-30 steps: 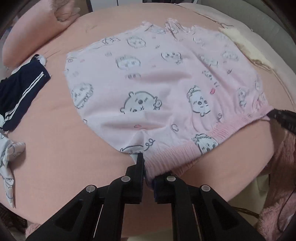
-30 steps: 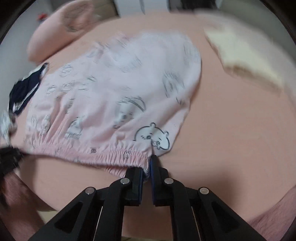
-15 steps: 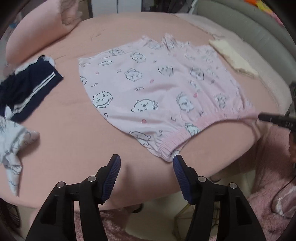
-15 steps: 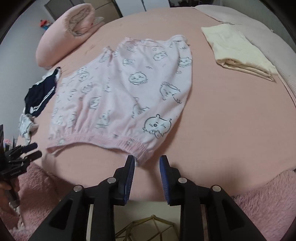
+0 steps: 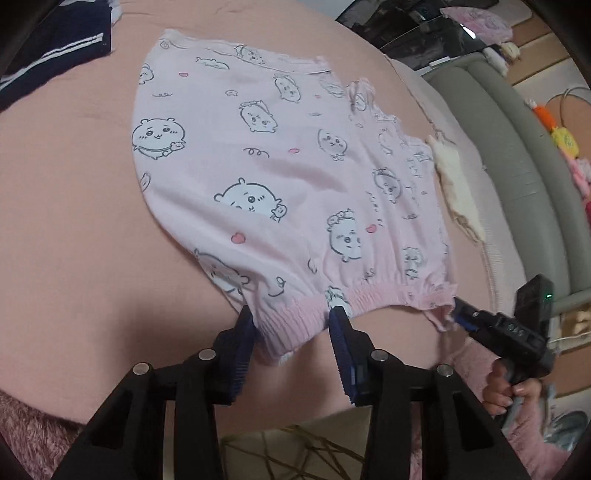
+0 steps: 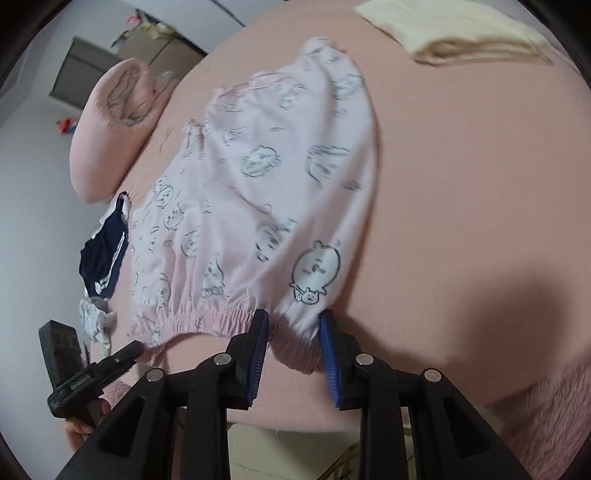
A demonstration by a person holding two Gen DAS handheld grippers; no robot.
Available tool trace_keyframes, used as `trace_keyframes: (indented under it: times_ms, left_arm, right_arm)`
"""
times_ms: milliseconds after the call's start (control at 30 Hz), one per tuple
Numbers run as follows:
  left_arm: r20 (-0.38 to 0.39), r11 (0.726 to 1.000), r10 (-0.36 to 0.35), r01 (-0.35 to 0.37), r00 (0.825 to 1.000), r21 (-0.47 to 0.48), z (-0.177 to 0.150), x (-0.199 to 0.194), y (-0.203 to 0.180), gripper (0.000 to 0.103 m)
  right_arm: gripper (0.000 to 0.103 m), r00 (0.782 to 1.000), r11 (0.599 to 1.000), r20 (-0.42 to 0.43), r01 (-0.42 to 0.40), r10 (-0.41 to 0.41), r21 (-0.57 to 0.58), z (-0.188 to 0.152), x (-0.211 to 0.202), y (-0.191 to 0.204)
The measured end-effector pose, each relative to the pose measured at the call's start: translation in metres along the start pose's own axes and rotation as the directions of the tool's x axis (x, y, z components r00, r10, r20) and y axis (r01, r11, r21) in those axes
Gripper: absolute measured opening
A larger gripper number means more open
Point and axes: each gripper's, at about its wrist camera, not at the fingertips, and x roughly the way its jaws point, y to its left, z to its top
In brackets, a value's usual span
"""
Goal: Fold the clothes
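Observation:
Pink shorts [image 5: 280, 177] printed with cartoon faces lie flat on the pink bed [image 5: 66, 206], their elastic waistband [image 5: 295, 321] along the near edge. My left gripper [image 5: 291, 321] is open, and its blue pads straddle the waistband's left corner. In the right wrist view the same shorts [image 6: 258, 192] stretch away from me. My right gripper [image 6: 293, 325] is open too, with the waistband's right corner [image 6: 291, 354] between its fingers. Each gripper shows in the other's view: the right one [image 5: 461, 317] held by a hand, the left one [image 6: 129, 350] at the waistband's far end.
A navy garment with white stripes [image 5: 55, 48] lies at the far left, beside a small white printed piece [image 6: 94, 317]. A folded cream cloth [image 6: 461, 33] sits at the far right. A pink pillow [image 6: 114, 122] lies at the back. A grey padded frame [image 5: 517, 155] borders the bed.
A second ago both grippers were shut on the waistband. They let go and drew back. Now both have come forward, open, around the waistband's corners.

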Motion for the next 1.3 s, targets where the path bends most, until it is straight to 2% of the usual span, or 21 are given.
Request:
trace_keyframes:
  times_ms: [33,100,167,233,300,367,433,500,600,633,667,700,800,933,1000,1033,1067,1133,1167,1267,1300]
  left_arm:
    - [-0.001,1.0,-0.013,0.013,1.0,-0.024,0.001,0.001,0.003,0.034]
    - [0.025,0.987,-0.106,0.109,0.994,-0.115,0.004,-0.002,0.015,0.034]
    - [0.073,0.958,-0.208,0.219,0.975,-0.187,0.002,-0.013,0.025,0.035]
    - [0.084,0.951,-0.195,0.209,0.977,-0.229,0.002,-0.019,0.033,0.04]
    - [0.08,0.943,-0.165,0.181,0.983,-0.28,0.003,-0.02,0.041,0.041]
    - [0.066,0.934,-0.168,0.18,0.984,-0.31,0.003,-0.017,0.044,0.041]
    - [0.002,0.942,-0.143,0.137,0.99,-0.306,0.002,-0.002,0.04,0.042]
    - [-0.007,0.956,-0.107,0.101,0.994,-0.275,-0.001,0.005,0.034,0.042]
    - [0.019,0.966,-0.095,0.097,0.995,-0.238,-0.002,0.004,0.027,0.041]
    - [0.021,0.966,-0.104,0.106,0.994,-0.236,-0.001,0.004,0.026,0.036]
    - [0.023,0.965,-0.112,0.115,0.993,-0.235,0.0,0.004,0.025,0.028]
    - [0.028,0.97,-0.096,0.1,0.995,-0.222,0.001,0.002,0.022,0.026]
    - [0.03,0.981,-0.058,0.062,0.998,-0.184,0.004,0.005,0.012,0.025]
    - [-0.004,0.986,-0.024,0.022,1.0,-0.168,0.002,0.01,0.016,0.026]
    - [-0.013,0.987,-0.016,0.013,1.0,-0.162,0.003,0.014,0.017,0.028]
    - [-0.015,0.985,-0.044,0.041,0.999,-0.167,0.004,0.015,0.016,0.037]
    - [-0.017,0.983,-0.074,0.07,0.997,-0.171,0.005,0.016,0.015,0.057]
    - [-0.025,0.973,-0.155,0.148,0.988,-0.176,0.009,0.019,0.013,0.081]
    - [-0.03,0.973,-0.152,0.144,0.988,-0.178,0.01,0.02,0.012,0.082]
    - [-0.031,0.98,-0.116,0.11,0.993,-0.164,0.01,0.02,0.005,0.081]
    - [-0.027,0.983,-0.102,0.097,0.994,-0.153,0.009,0.019,0.004,0.078]
  right_arm:
    - [0.027,1.0,1.0,-0.003,-0.005,0.005,0.009,0.001,0.002,0.001]
    - [0.027,0.999,0.999,-0.028,-0.024,0.025,0.043,0.0,0.005,-0.001]
    - [0.027,1.0,0.999,-0.018,-0.022,0.023,0.047,-0.006,-0.006,-0.003]
    - [0.027,1.0,0.997,0.025,-0.008,0.006,0.07,-0.011,-0.016,-0.006]
    - [0.027,0.998,0.99,0.07,-0.008,-0.002,0.14,-0.014,-0.023,-0.015]
    - [0.028,0.998,0.987,0.056,-0.005,-0.004,0.163,-0.012,-0.019,-0.021]
    - [0.028,0.999,0.983,0.042,-0.003,-0.005,0.183,-0.011,-0.013,-0.026]
    - [0.028,1.0,0.986,0.015,-0.017,0.015,0.165,-0.011,-0.002,-0.023]
    - [0.028,0.999,0.989,-0.013,-0.035,0.037,0.142,-0.011,0.011,-0.017]
    - [0.028,0.999,0.99,-0.021,-0.037,0.04,0.138,-0.008,0.012,-0.016]
    - [0.03,0.999,0.99,-0.028,-0.039,0.043,0.134,-0.006,0.014,-0.014]
    - [0.03,0.998,0.991,-0.033,-0.041,0.045,0.129,-0.004,0.014,-0.012]
    - [0.03,0.999,0.994,0.002,-0.049,0.049,0.095,-0.003,0.0,-0.005]
    - [0.03,0.996,0.989,0.018,-0.091,0.09,0.119,-0.007,0.0,-0.007]
    - [0.034,0.994,0.985,0.026,-0.113,0.11,0.131,-0.009,0.0,-0.009]
    - [0.035,0.992,0.983,0.031,-0.124,0.121,0.136,-0.009,0.0,-0.009]
    - [0.036,0.991,0.981,0.035,-0.134,0.131,0.142,-0.01,0.0,-0.01]
    - [0.045,0.984,0.97,0.051,-0.174,0.168,0.168,-0.008,0.001,-0.013]
    - [0.048,0.981,0.963,0.06,-0.194,0.186,0.185,-0.006,0.003,-0.015]
    - [0.047,0.989,0.969,0.033,-0.147,0.143,0.198,-0.004,0.011,-0.018]
    - [0.047,0.991,0.971,0.023,-0.137,0.135,0.196,-0.004,0.013,-0.018]
